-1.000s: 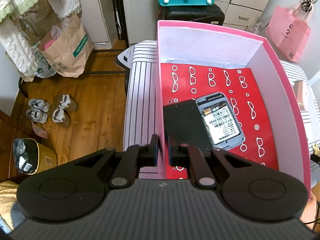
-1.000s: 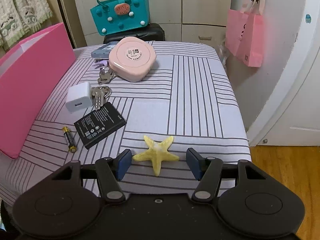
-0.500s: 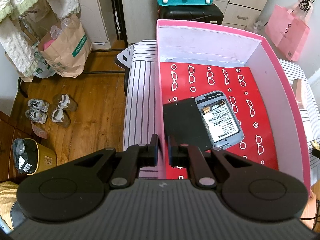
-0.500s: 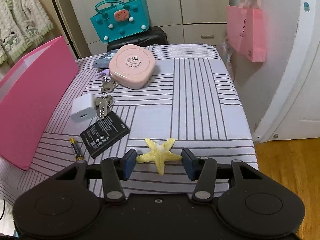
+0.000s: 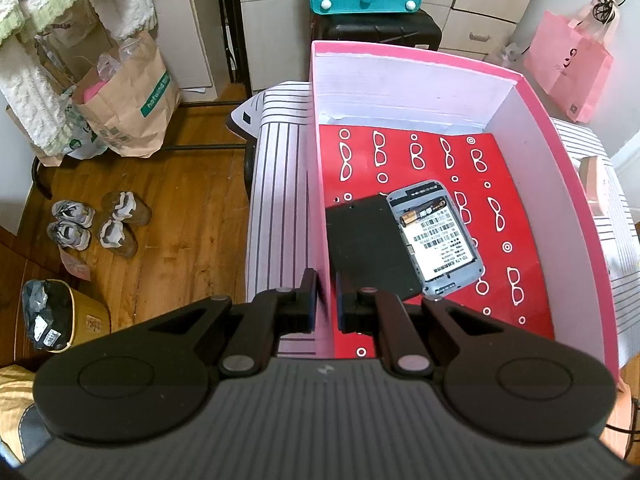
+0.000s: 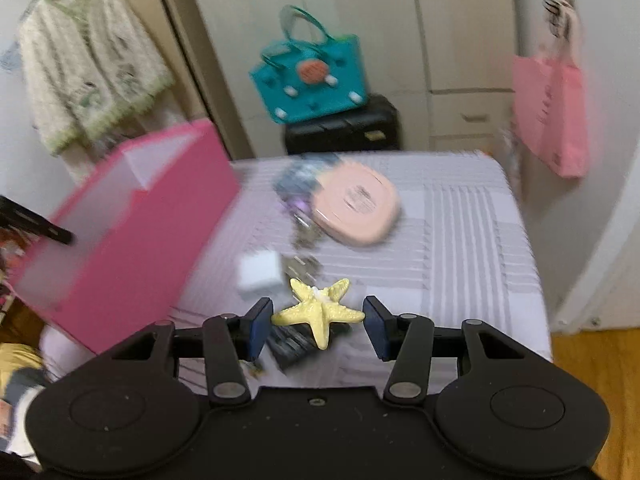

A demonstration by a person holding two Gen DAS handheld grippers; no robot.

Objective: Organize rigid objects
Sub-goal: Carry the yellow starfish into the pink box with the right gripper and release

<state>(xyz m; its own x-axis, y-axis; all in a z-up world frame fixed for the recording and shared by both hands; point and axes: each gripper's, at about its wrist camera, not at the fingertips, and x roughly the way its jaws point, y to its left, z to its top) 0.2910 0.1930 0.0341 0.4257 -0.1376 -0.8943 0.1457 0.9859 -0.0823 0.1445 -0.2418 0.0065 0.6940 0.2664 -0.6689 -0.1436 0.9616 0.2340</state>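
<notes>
My left gripper (image 5: 326,300) is shut on the near left wall of the pink box (image 5: 316,184). On the box's red floor lie a black cover (image 5: 368,244) and an open grey phone (image 5: 436,240) with a battery in it. My right gripper (image 6: 316,322) is shut on a yellow starfish (image 6: 318,312) and holds it above the striped table (image 6: 460,240). The pink box also shows in the right wrist view (image 6: 132,236), to the left. Below the starfish lie a white charger (image 6: 260,274), keys and a black battery, all blurred.
A round pink case (image 6: 356,208) sits at the back of the table. A teal bag (image 6: 312,76) stands on a black suitcase behind. A pink paper bag (image 6: 548,120) hangs on the right. Shoes (image 5: 100,228) and a paper bag (image 5: 132,108) are on the wooden floor at left.
My right gripper closed on the starfish and lifted it off the table, moving left toward the box; the view is blurred. My left gripper still holds the box wall.
</notes>
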